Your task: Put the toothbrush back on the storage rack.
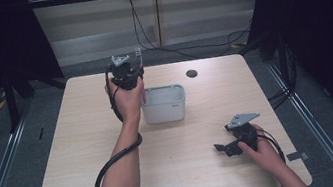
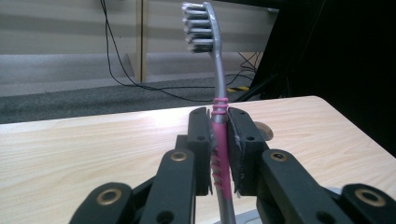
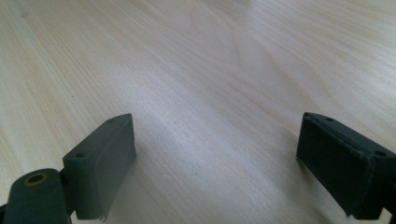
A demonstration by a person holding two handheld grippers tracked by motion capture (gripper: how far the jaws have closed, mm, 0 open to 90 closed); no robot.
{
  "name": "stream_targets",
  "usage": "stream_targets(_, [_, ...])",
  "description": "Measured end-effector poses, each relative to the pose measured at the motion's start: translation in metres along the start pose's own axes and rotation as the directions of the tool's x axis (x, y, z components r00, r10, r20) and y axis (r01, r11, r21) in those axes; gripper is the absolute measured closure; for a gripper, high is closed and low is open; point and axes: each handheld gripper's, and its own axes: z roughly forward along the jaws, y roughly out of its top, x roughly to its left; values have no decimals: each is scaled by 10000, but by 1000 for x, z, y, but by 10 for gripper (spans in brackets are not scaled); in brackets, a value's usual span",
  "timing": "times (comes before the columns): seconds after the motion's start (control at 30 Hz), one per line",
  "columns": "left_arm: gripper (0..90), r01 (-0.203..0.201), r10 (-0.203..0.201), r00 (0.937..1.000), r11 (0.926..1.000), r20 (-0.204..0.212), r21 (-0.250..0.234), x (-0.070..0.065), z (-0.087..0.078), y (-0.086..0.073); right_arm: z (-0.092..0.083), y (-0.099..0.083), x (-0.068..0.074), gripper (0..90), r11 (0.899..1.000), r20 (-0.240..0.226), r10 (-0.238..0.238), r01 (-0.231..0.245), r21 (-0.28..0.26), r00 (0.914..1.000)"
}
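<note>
A toothbrush (image 2: 218,100) with a grey and pink handle stands upright, bristles at the top, clamped between the jaws of my left gripper (image 2: 219,140). From above, that left gripper (image 1: 125,72) is raised over the table's far left-centre, just left of a white rectangular bin (image 1: 164,104), and the toothbrush (image 1: 138,56) pokes up from it. My right gripper (image 1: 224,147) rests low near the table's front right, open, with bare wood between its jaws. In the right gripper view the right gripper (image 3: 217,163) has its jaws spread wide over the tabletop.
The light wooden table (image 1: 87,151) has a dark round grommet (image 1: 191,73) at the back. Cables trail across the grey floor behind it. Black curtains and metal rails flank both sides.
</note>
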Motion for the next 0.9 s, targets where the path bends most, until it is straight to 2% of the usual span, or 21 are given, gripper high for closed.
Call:
stream_targets(0.1, [805, 34, -35, 10000, 10000, -47, -89, 0, 0, -2, 0, 0, 0, 110, 10000, -2, 15, -15, 5, 10000])
stream_targets(0.23, [805, -6, 6, 10000, 10000, -31, 28, -1, 0, -6, 0, 0, 0, 111, 10000, -6, 22, -22, 13, 10000])
stream_targets(0.4, [804, -43, 43, 10000, 10000, 6, 73, -4, -7, -11, 0, 0, 0, 111, 10000, -10, -10, 10, 11, 10000])
stream_targets(0.9, [804, -103, 102, 9999, 9999, 50, 65, -8, -17, -15, -1, -1, 1, 110, 10000, 12, -2, 2, 28, 10000])
